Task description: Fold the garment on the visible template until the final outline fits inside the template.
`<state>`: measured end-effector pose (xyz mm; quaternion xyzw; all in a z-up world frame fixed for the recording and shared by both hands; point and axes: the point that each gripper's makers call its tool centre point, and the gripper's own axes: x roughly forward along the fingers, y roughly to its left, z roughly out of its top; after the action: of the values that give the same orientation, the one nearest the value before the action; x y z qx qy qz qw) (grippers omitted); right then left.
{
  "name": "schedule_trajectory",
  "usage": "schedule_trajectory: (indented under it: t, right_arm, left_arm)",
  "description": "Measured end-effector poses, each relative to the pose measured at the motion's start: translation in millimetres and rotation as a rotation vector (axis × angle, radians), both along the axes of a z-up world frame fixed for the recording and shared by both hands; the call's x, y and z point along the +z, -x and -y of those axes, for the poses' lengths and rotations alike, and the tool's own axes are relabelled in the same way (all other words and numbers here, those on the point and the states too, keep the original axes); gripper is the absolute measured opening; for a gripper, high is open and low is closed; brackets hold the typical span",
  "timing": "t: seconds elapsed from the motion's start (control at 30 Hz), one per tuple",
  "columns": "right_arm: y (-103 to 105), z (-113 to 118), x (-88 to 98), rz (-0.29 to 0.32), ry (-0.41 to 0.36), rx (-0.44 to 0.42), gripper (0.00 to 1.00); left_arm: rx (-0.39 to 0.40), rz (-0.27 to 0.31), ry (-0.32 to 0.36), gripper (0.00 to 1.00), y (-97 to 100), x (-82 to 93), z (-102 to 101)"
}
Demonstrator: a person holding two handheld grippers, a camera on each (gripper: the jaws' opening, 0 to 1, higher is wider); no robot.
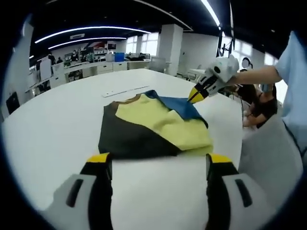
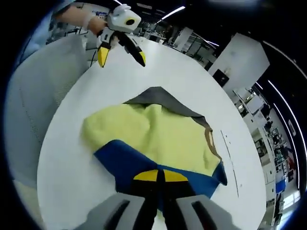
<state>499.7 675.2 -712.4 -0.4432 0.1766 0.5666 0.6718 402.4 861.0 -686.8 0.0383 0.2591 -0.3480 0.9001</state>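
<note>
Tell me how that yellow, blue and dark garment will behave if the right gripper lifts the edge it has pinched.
Probably floppy: the garment lies in soft rumpled folds on the white table, so it should drape from the right gripper. Likely light, since the fabric looks thin. It may slide rather than stay put, as the open left gripper isn't pinning it.

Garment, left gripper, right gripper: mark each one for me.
garment (image 1: 158,122), left gripper view, on its yellow middle panel.
left gripper (image 1: 158,160), left gripper view, midway between its open yellow-tipped jaws.
right gripper (image 2: 157,176), right gripper view, where its shut tips pinch the blue edge.
</note>
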Motion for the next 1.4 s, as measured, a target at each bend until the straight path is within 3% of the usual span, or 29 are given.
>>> schedule_trajectory:
  t: [0.37,0.87,1.23,1.4]
  right_arm:
    - [-21,-29,-36.6,-0.054,0.055,0.003,0.00]
    - [-25,-33,-61.5,-0.119,0.080,-0.037,0.00]
    - [-26,-33,-55.4,-0.141,0.052,-0.093,0.00]
    - [-32,-30,-38.6,-0.124,0.004,-0.145,0.16]
  left_arm:
    - [0.022,-0.002,0.009,0.76,0.6,0.8,-9]
    - [0.024,-0.006,0.010,0.76,0.9,-1.1,-12]
    - [0.018,-0.013,-0.002,0.77,3.8,-4.4,-15]
    - [0.029,-0.012,0.006,0.77,3.9,-3.3,-17]
